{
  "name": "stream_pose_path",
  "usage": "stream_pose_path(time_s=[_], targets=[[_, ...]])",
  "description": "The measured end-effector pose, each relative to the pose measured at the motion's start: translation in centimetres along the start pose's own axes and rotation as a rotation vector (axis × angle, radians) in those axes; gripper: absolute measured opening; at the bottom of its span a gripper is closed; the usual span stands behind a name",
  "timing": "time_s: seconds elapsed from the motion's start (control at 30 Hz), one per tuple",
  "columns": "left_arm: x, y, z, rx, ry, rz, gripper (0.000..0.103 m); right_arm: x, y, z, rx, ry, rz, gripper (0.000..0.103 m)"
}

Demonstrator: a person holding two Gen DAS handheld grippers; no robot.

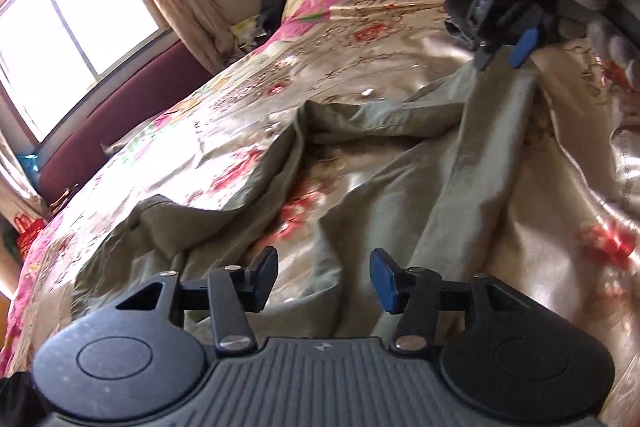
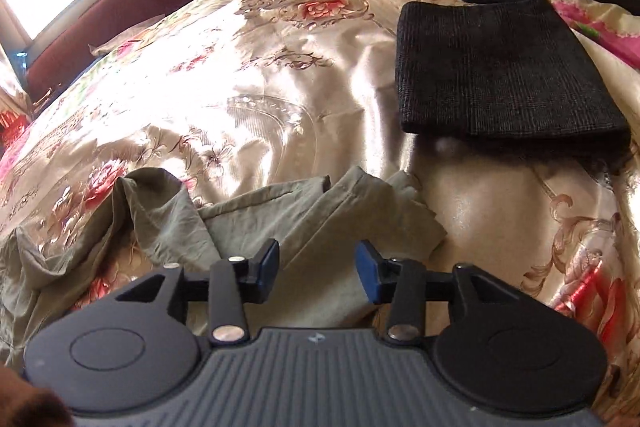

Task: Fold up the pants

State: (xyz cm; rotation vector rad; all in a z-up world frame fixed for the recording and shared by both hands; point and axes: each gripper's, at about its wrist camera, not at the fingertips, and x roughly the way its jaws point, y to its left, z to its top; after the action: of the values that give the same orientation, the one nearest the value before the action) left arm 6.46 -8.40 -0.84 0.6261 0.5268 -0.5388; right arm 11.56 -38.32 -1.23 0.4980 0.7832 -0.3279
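Below both hand-held grippers: olive pants (image 1: 360, 155) rumpled on bedspread (image 2: 248, 75) | left (image 1: 324, 277) spread, empty | right (image 2: 317, 267) spread, empty

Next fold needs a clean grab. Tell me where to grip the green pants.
Judging by the right wrist view, grip the pants at the leg ends, which lie flat and stacked as a free edge near the folded black cloth. Come from above with the open right gripper, pinching both layers.
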Motion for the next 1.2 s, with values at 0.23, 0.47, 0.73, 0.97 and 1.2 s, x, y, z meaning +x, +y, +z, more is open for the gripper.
stream_pose_path(time_s=[0.23, 0.47, 0.73, 0.97, 1.2], targets=[[1.9, -2.4, 1.5, 0.023, 0.015, -0.043, 0.067, 4.0, -0.5, 0.9, 0.038, 0.060, -0.067, 0.040], [2.2, -2.8, 1.9, 0.005, 0.012, -0.068, 0.067, 3.1, -3.7, 0.9, 0.161, 0.076, 0.038, 0.004], [0.8, -3.3, 3.1, 0.038, -0.031, -0.061, 0.067, -3.9, -4.0, 2.9, 0.219, -0.075, 0.266, 0.003], [-1.6, -4.7, 4.0, 0.021, -0.082, -0.130, 0.068, -12.6, -6.7, 0.7, 0.194, -0.201, 0.330, 0.003], [-1.8, -8.0, 2.1, 0.110, 0.007, -0.223, 0.068, -8.8, -13.7, -5.0, 0.318, -0.060, -0.011, 0.009]])
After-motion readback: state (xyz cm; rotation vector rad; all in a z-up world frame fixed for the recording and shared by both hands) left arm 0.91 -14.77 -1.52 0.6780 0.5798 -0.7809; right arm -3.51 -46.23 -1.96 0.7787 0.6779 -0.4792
